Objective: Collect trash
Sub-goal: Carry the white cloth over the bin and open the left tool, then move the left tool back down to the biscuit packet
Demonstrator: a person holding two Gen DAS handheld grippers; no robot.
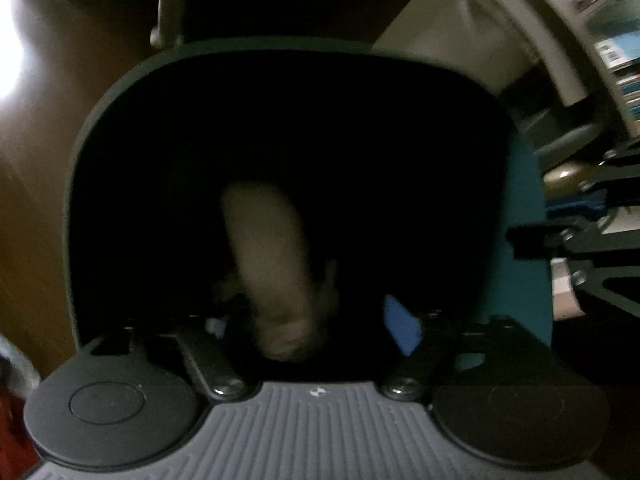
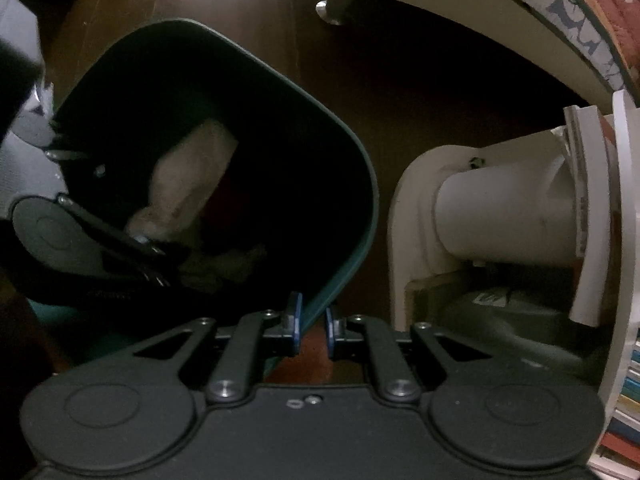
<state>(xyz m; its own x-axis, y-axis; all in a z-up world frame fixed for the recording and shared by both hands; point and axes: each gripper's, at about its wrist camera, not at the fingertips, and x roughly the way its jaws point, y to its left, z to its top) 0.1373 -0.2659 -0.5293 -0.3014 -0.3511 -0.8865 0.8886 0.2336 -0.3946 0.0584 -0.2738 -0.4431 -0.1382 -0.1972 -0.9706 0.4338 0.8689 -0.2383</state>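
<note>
Straddling the teal bin (image 2: 352, 264) rim, right tongs (image 2: 311, 326) appear only rightward.

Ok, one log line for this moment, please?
phase: drop-off | left gripper: open, over teal bin | pale trash: inside bin | right gripper: at bin rim, grip unclear

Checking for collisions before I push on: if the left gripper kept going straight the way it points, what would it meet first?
Probably the pale crumpled trash inside the teal bin. The left gripper points down into the bin's mouth with that piece dead ahead; blur and darkness leave the depth unclear.
</note>
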